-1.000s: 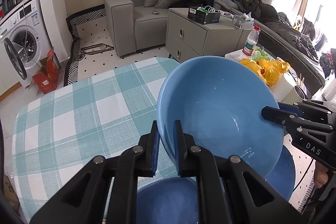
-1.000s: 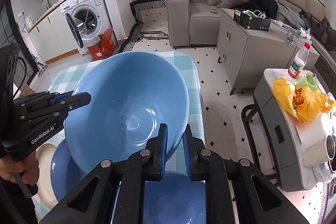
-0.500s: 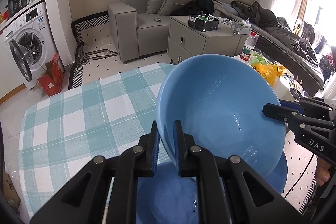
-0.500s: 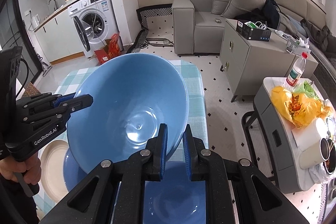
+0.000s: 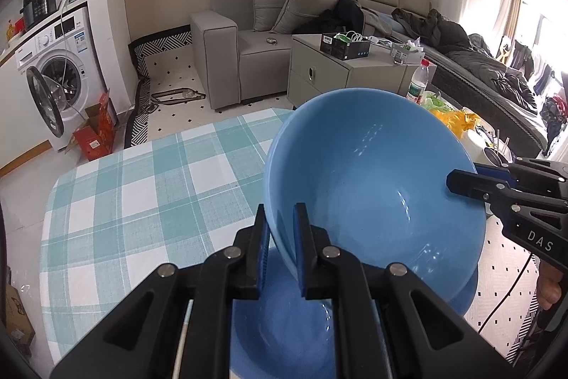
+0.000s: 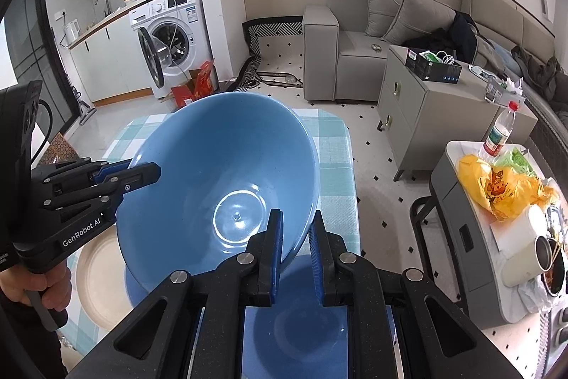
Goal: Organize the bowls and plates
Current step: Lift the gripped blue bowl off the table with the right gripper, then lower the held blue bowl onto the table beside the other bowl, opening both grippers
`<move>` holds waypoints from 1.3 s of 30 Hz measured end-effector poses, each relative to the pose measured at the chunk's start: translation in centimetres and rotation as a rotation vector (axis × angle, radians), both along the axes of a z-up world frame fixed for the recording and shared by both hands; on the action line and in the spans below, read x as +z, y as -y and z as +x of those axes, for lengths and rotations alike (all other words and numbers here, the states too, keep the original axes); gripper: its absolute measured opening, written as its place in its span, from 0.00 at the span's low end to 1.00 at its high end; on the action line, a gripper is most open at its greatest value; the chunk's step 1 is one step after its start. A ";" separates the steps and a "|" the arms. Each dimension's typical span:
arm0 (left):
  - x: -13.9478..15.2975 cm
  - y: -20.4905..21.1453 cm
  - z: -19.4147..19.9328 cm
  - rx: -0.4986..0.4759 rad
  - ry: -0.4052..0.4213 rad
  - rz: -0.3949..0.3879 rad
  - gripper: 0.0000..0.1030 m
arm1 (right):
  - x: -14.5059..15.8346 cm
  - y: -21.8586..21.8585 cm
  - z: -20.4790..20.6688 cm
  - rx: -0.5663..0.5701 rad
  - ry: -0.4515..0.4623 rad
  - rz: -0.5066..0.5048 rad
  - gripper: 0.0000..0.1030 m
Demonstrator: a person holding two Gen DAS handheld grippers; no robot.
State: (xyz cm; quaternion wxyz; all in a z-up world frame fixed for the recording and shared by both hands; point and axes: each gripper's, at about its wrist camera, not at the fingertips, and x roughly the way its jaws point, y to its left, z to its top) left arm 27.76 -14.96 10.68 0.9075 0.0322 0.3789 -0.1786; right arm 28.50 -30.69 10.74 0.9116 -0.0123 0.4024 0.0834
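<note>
**Blue bowl held in air by both grippers**

Blue bowl [image 5: 372,187] empty, tilted, above table [image 5: 124,194]. Left gripper [image 5: 280,237] and right gripper [image 6: 295,238] fingers each pinch opposite rim. Blue plates [image 6: 301,318] and cream plate [image 6: 97,272] below. Checked cloth; sofa [image 5: 248,34], washing machine [image 5: 53,70] behind.

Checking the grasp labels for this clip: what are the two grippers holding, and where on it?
Both hold one large blue bowl by its rim, on opposite sides: the left gripper and the right gripper each pinch the wall.
</note>
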 end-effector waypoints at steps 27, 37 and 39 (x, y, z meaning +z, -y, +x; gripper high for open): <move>-2.1 -4.1 -4.5 0.073 -0.017 0.008 0.10 | -1.4 -5.4 -4.0 0.070 -0.015 -0.011 0.14; -3.9 -5.2 -5.0 0.089 -0.044 0.024 0.10 | -3.2 -6.8 -3.5 0.093 -0.045 -0.017 0.14; -4.4 -5.3 -5.0 0.090 -0.053 0.027 0.11 | -3.6 -7.0 -3.4 0.096 -0.051 -0.018 0.14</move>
